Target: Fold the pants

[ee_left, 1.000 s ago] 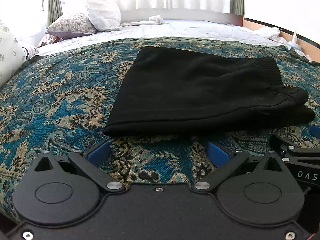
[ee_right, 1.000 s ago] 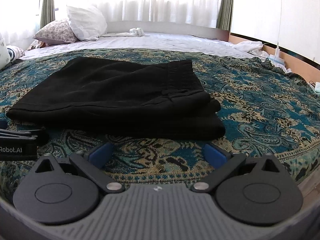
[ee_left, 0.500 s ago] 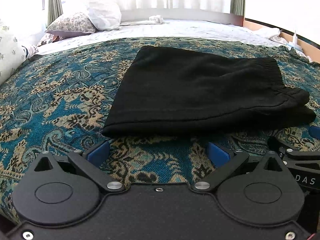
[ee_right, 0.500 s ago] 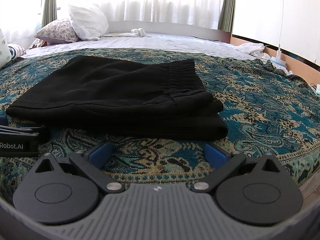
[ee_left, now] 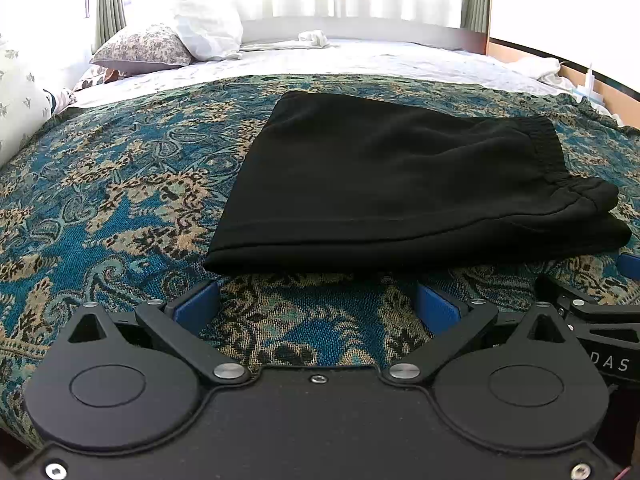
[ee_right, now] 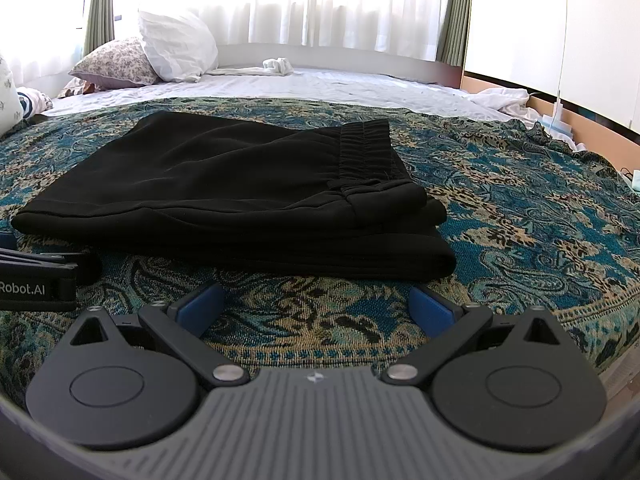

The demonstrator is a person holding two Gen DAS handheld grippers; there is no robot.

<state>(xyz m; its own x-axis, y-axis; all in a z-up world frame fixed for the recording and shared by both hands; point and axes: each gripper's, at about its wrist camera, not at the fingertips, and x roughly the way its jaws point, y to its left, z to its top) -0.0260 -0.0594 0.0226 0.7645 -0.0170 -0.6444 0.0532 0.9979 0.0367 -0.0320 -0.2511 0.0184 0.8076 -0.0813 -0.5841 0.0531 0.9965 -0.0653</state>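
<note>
Already folded, by the look of it: black pants (ee_left: 392, 184) lie as a compact stacked rectangle on the patterned bedspread (ee_left: 120, 208), toward the foot of the bed.

- Layers: at least two, maybe three, visible at the near right corner. Elastic waistband (ee_right: 366, 148) sits on top at the right end; the folded edge runs along the near side.
- Left gripper (ee_left: 318, 306): fingers spread wide, nothing between them, just short of the near edge of the pants, not touching the cloth.
- Right gripper (ee_right: 316, 306): same, fingers spread and empty, close to the near right corner but apart from it.
- Each gripper shows at the margin of the other's view, so the two sit side by side along the near edge.
- Background: pillows (ee_right: 176, 52) and a white sheet (ee_right: 320, 84) at the head of the bed, well apart from the pants.

Progress, my reading: the folding itself appears done or very nearly so. Edges are fairly even; the right end is lumpy where the waistband bunches and the lower layer sticks out past the upper. What may be left is one last fold in half, or a bit of tidying at that corner. I cannot tell which is intended.
</note>
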